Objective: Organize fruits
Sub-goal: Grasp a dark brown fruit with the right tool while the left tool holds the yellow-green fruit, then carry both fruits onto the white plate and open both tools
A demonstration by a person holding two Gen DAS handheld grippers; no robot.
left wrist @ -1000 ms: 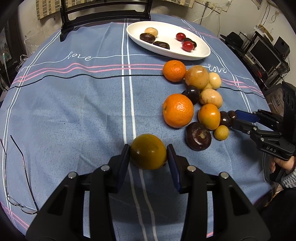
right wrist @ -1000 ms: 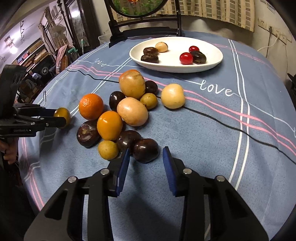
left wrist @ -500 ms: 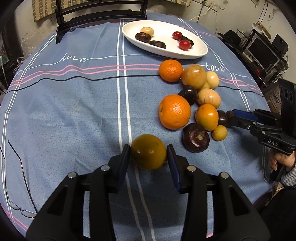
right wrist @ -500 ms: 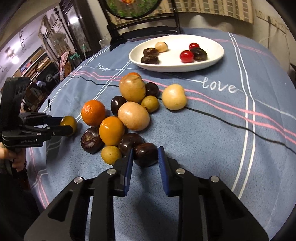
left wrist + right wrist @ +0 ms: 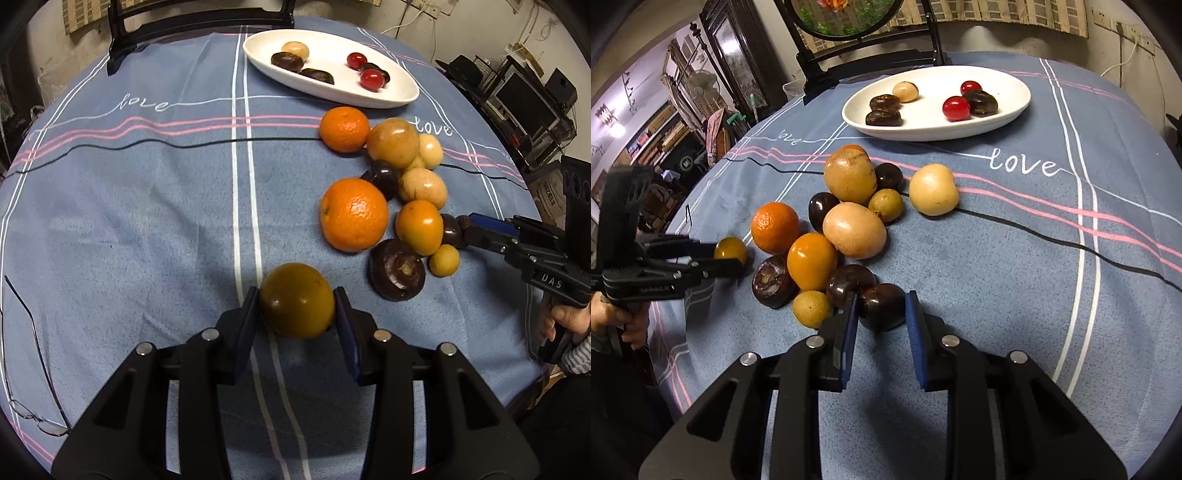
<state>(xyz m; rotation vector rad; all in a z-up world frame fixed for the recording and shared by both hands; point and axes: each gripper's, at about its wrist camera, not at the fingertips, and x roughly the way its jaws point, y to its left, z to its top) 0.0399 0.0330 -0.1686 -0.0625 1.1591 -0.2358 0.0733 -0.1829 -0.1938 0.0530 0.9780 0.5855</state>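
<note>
Left gripper (image 5: 297, 314) clamped on a greenish-brown fruit (image 5: 297, 300) above a blue tablecloth (image 5: 129, 206).

Beyond it a heap of fruit lies to the right: a big orange (image 5: 354, 214), a smaller orange (image 5: 344, 129), a dark purple fruit (image 5: 397, 268) with its stem end up, and tan, yellow and dark ones packed together. The right gripper (image 5: 466, 229) reaches in from the right edge, its tips at a small dark fruit (image 5: 450, 232). A white oval plate (image 5: 343, 92) at the far side holds dark, red and pale small fruits. Eyeglasses (image 5: 29, 369) lie at the left edge.
</note>
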